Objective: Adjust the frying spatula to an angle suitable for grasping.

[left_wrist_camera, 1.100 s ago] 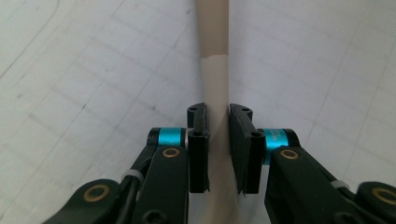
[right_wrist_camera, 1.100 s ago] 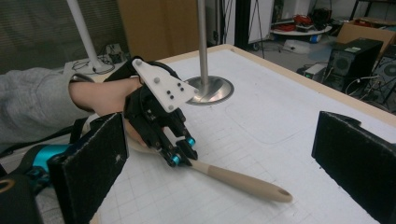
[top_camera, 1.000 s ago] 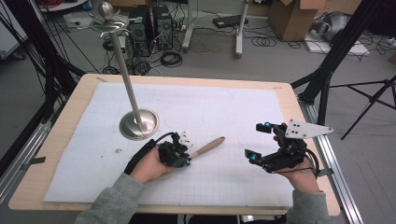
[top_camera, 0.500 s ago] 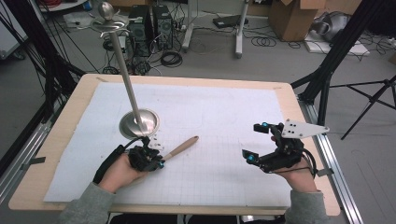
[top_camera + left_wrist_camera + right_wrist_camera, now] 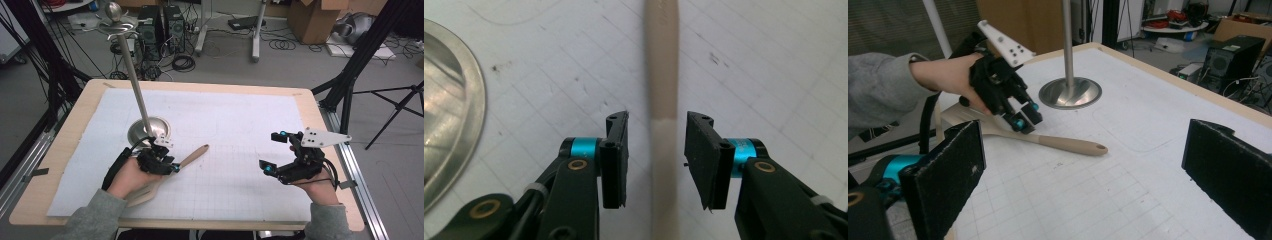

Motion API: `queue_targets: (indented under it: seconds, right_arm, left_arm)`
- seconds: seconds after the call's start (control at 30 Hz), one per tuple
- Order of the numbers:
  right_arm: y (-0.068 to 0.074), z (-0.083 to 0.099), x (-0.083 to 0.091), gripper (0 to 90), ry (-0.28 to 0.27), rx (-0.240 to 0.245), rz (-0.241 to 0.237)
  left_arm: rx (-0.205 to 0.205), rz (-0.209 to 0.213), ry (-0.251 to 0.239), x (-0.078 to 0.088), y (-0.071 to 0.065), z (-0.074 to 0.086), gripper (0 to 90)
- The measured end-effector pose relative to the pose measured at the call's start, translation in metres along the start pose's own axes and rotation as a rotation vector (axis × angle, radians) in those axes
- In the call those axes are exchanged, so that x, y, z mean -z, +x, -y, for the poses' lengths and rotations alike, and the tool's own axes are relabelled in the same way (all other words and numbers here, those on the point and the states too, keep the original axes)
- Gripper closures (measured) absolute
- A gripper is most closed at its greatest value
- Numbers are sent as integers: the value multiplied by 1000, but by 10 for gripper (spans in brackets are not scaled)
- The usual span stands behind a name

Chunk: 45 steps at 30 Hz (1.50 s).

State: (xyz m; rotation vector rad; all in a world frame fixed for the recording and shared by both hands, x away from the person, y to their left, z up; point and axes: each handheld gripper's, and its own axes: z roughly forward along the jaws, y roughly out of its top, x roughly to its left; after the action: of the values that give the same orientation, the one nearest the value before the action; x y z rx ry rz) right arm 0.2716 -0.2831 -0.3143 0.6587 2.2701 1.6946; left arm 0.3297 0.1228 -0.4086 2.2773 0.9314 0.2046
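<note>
Straddling spatula handle [image 5: 663, 145], left tool [image 5: 656, 150] just opening, pads clear.

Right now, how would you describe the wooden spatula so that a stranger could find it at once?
Start at the metal stand on the white mat. Just in front of its round base lies the spatula, its handle between the open jaws of the left hand-held gripper. It is the one flat, beige wooden thing there.

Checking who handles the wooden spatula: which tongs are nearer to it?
Left. The left tongs straddle the wooden spatula handle, pads not touching; the right tongs hang open well off to its side.
</note>
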Motion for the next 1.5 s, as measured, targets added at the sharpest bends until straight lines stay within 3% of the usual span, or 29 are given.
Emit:
queue_targets:
  seconds: [0.1, 0.27, 0.67, 0.83, 1.07, 1.17, 1.27, 1.5]
  right_arm:
    - [0, 0, 1, 24, -1, -3, -2]
    - [-1, 1, 2, 25, -7, -3, -3]
    - [-1, 1, 0, 24, -1, -2, -4]
    - [-1, 1, 1, 24, 0, -6, -2]
    - [-1, 1, 1, 24, -1, -7, -4]
    - [-1, 1, 2, 24, 0, -10, 0]
    - [-1, 1, 3, 25, -6, -10, 1]
    - [-1, 2, 3, 24, -4, -6, 0]
  left_arm:
    - [12, 16, 10, -9, 2, -5, 642]
    - [-36, 41, 17, -16, -3, -9, 768]
    - [-73, 122, 9, -15, 8, -7, 778]
    - [-51, 185, -7, -15, 11, -7, 800]
    - [-52, 168, -5, -18, 12, -7, 778]
    - [-61, 136, -17, -16, 11, -7, 766]
    - [-53, 115, -30, -10, 10, -7, 690]
    - [-129, 104, -56, 16, 4, -2, 383]
